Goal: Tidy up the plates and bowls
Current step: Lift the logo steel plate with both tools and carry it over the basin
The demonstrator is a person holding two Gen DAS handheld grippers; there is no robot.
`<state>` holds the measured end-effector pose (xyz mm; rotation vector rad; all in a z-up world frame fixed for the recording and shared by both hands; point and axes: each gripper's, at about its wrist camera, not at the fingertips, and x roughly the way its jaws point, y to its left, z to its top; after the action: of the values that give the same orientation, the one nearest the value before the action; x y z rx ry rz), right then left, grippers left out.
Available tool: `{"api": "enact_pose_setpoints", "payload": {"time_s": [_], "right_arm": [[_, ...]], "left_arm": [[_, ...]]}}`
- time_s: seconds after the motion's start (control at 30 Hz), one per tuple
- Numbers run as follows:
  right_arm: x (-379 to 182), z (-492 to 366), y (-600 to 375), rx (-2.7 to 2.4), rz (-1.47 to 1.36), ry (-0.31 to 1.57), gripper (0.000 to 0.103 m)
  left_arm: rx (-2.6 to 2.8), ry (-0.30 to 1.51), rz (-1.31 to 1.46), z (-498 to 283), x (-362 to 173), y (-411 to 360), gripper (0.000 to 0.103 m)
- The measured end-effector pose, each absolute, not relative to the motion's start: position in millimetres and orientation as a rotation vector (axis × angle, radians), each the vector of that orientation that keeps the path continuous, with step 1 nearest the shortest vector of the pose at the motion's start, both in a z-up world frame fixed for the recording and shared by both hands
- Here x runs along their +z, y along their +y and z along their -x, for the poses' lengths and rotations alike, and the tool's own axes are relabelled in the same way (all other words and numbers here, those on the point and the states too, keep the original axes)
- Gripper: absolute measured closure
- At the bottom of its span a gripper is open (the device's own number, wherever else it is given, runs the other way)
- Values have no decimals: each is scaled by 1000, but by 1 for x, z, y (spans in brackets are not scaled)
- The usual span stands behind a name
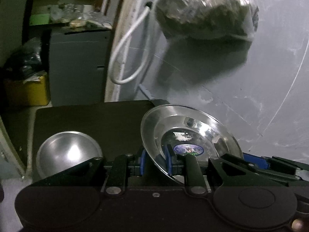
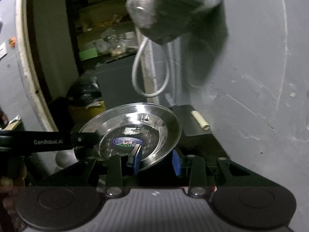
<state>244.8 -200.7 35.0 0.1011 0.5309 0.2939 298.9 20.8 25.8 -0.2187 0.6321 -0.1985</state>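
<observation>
A shiny steel plate [image 1: 195,135] with a blue oval sticker is held tilted above a dark table [image 1: 92,119]. My left gripper [image 1: 155,161] has its blue pads on either side of the plate's near-left rim. My right gripper [image 2: 157,161] has its pads on either side of the same plate's [image 2: 135,123] near-right rim, with a wider gap. It shows in the left wrist view at far right [image 1: 256,160]. The left gripper's arm [image 2: 48,141] enters the right wrist view from the left. A steel bowl [image 1: 69,150] sits on the table to the left.
A grey wall [image 1: 251,77] stands behind the table. A filled plastic bag [image 1: 204,9] and a looped white cable [image 1: 125,58] hang on it. A yellow bin [image 1: 27,90], a grey cabinet [image 1: 77,65] and cluttered shelves lie at the left. A pale roll [image 2: 200,119] lies on the table.
</observation>
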Motion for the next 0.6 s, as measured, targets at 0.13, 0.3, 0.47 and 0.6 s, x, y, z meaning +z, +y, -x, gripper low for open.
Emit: {"api": "enact_pose_setpoints", "payload": {"time_s": [0.13, 0.3, 0.47, 0.6], "right_arm": [[45, -223, -181, 339, -58, 523, 65], [51, -207, -162, 397, -24, 529, 65], [50, -198, -146, 447, -2, 557, 65], [44, -197, -134, 479, 20, 585, 65]], "left_arm": [[-158, 611, 242, -271, 30, 38, 81], [-109, 587, 258, -240, 32, 57, 81], [-67, 573, 241, -215, 28, 68, 80], [-33, 588, 258, -200, 19, 76, 80]]}}
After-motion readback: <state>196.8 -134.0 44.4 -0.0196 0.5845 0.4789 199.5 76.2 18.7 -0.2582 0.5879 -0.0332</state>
